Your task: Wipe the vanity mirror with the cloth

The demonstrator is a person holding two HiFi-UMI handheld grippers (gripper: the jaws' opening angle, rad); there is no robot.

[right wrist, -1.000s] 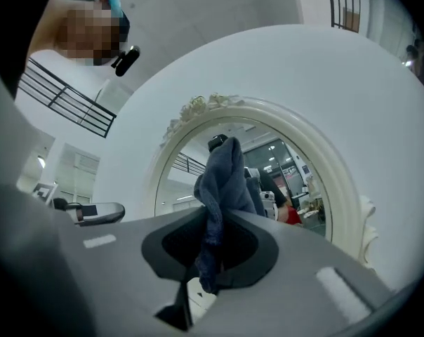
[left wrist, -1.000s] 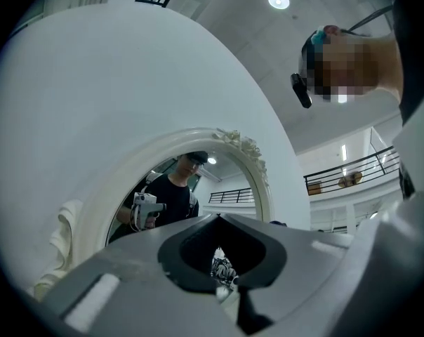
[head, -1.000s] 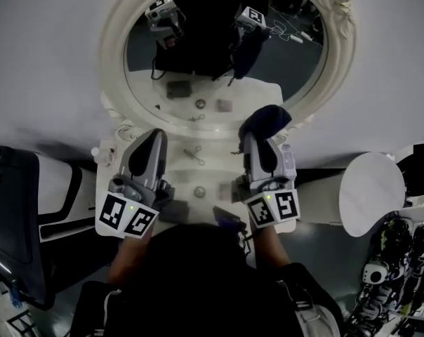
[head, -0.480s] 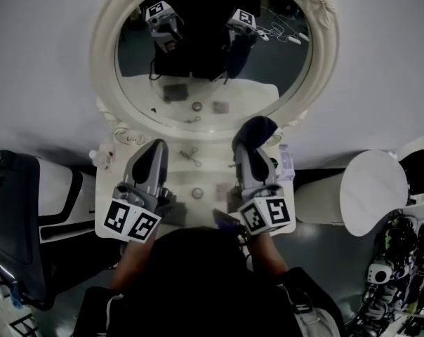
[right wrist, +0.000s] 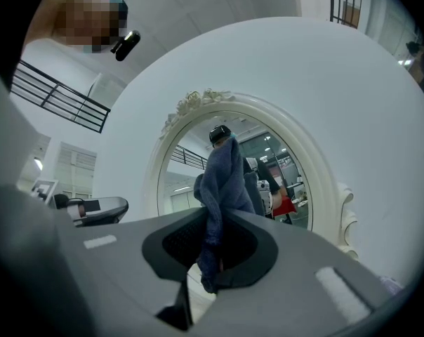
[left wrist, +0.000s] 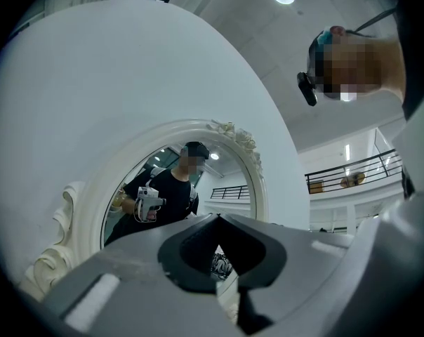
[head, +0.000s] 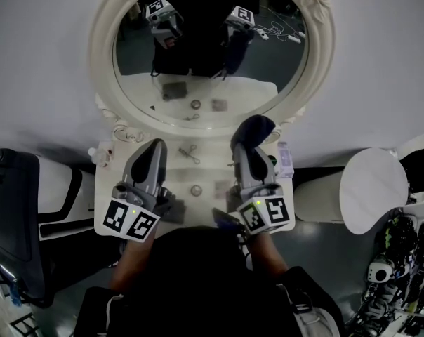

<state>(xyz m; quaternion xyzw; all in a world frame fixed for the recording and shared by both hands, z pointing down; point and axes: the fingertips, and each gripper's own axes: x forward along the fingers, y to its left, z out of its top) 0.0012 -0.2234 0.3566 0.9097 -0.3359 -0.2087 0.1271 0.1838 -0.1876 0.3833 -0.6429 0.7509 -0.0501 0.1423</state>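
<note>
The vanity mirror (head: 210, 55) fills the upper centre of the head view, its oval glass set in a white carved frame above the vanity table (head: 206, 170). The cloth (right wrist: 222, 181), dark blue, is seen at the lower right of that frame. Whether it touches the glass cannot be told, and wiping is judged not yet under way.

For the step to be done well, the cloth should be pressed flat to the glass and carried in overlapping passes. The hard jaws should be kept off the surface and clear of the carving.

The cloth is clamped between the jaws of the right gripper (right wrist: 213, 248) and stands bunched above them. The left gripper (left wrist: 217, 220), lower left of centre in the head view, is held with its jaws together on nothing.

Only the head view shows the small items (head: 191, 153) lying on the table. Only the gripper views show how the jaws stand, and the right one shows the cloth's tail hanging below the grip.
</note>
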